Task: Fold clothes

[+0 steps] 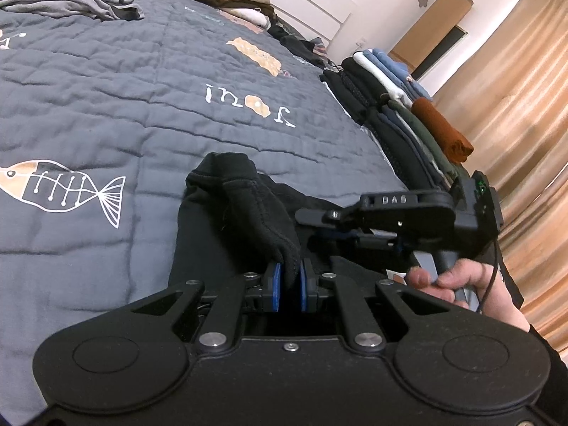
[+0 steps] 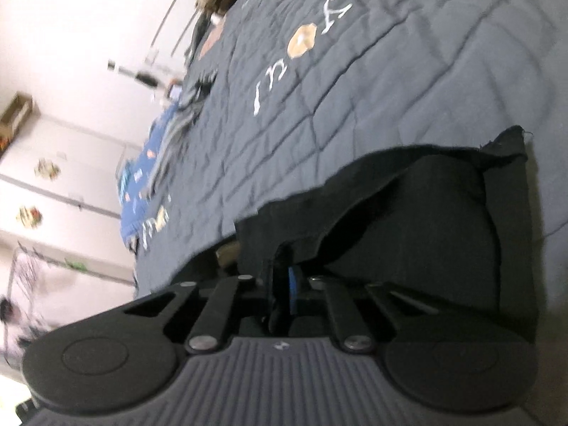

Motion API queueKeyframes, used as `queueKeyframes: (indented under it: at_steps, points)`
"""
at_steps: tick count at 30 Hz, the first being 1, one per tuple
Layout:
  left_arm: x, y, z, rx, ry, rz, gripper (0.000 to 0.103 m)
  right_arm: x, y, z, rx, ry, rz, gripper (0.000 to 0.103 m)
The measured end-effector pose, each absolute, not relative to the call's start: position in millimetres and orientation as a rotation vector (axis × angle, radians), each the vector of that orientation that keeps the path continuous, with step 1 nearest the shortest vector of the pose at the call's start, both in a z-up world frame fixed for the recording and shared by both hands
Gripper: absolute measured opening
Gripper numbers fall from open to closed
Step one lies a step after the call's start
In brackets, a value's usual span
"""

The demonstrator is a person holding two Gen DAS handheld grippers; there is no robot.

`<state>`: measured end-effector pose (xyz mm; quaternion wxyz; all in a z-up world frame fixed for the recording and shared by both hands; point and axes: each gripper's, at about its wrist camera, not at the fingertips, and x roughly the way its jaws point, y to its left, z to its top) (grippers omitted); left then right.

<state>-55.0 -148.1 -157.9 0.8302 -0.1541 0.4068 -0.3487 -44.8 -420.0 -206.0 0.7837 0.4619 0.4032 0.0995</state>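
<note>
on the grey quilt lies a soft, limp black garment; left gripper and right gripper each pinch its edge, best held at hems.

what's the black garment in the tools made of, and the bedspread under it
Black garment: looks like a thick, matte knit, perhaps fleece or sweatshirt cotton; its surface is fuzzy and its seam stitched. Left tool and right tool each pinch it. Bedspread: looks like quilted cotton, matte grey, with puckered stitch lines and printed fish.
</note>
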Motion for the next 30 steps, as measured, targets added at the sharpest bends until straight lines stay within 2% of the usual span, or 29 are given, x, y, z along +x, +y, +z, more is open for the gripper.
queueKeyframes:
  at_steps: [8, 11, 13, 15, 19, 21, 24, 30]
  points:
    - [-57.1, -146.2, -151.0, -0.312, 0.825, -0.769, 0.011, -48.2, -440.4, -218.1, 1.234, 0.747, 0.138, 0.007]
    - [-61.0, -147.0, -145.7, -0.292, 0.808, -0.795, 0.010, -46.5, -440.5, -222.3, 1.243, 0.760, 0.103, 0.009]
    - [-62.0, -146.7, -143.6, -0.289, 0.805, -0.797, 0.010, -39.5, -437.7, -210.5, 1.133, 0.826, 0.125, 0.010]
    - [-60.8, -144.6, -143.1, -0.292, 0.809, -0.792, 0.010, -32.5, -435.9, -194.5, 0.984, 0.895, 0.134, 0.013]
    - [-59.9, -141.6, -142.2, -0.294, 0.813, -0.790, 0.010, -38.2, -439.3, -160.3, 0.845, 0.883, 0.165, 0.024]
    - [-60.8, -141.3, -141.7, -0.290, 0.814, -0.794, 0.010, -39.9, -442.1, -156.3, 0.897, 0.862, 0.205, 0.038]
    - [-61.8, -140.8, -141.7, -0.277, 0.815, -0.798, 0.010, -30.0, -430.9, -164.5, 0.980, 0.911, 0.275, 0.043]
    - [-59.3, -137.9, -143.6, -0.273, 0.824, -0.797, 0.010, -18.5, -412.5, -186.7, 0.999, 1.021, 0.283, 0.043]
